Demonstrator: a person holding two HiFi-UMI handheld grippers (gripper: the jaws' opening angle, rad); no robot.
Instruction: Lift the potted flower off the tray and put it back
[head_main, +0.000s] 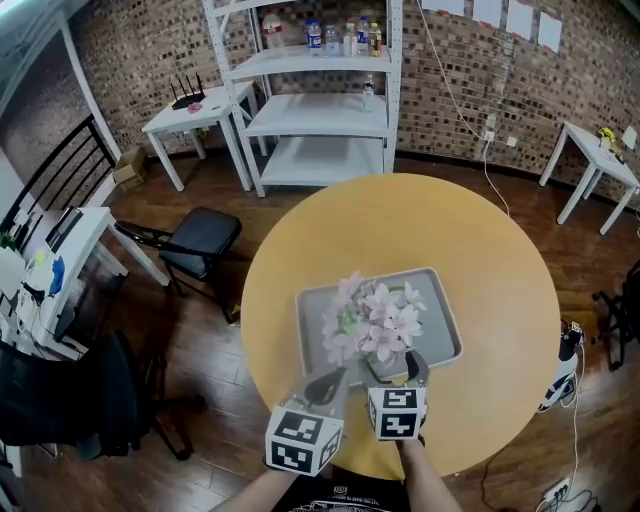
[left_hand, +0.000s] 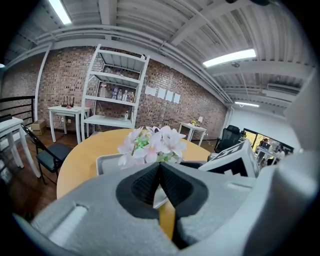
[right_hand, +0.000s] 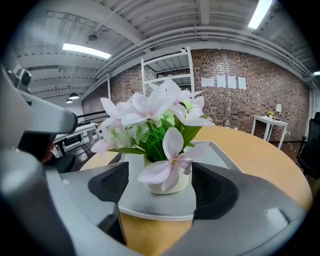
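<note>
Where the potted flower (head_main: 375, 322) is set: on the grey tray (head_main: 442, 312), upright, its pink-white blossoms spread over the middle and near part of the tray; in the head view the pot is hidden beneath them.
Pot: cream, rounded, seen in the right gripper view (right_hand: 162, 181) with green leaves above it; it is set back a little from the tray's near rim (right_hand: 160, 209).
Tray: laid on the round wooden table (head_main: 490, 250), towards its near side.
Right gripper (head_main: 395, 368): held at the near edge of the tray and pointed downward and away; its jaws are spread apart. In its own view (right_hand: 161, 189) the pot is framed in the gap between the two dark pads (right_hand: 111, 184), and neither pad is pressed on it.
Left gripper (head_main: 333, 380): held just to the left of the right one, near the tray's near left corner. In its own view (left_hand: 160, 169) the jaws are brought together at the tips and nothing is caught between them.
Marker cubes: one is carried on each gripper, left (head_main: 303, 438) and right (head_main: 397, 412).
Far side: a white shelf unit (head_main: 320, 95) with bottles is placed against a brick wall (head_main: 130, 55).
Left side: a black folding chair (head_main: 200, 240) is placed on the wooden floor.
</note>
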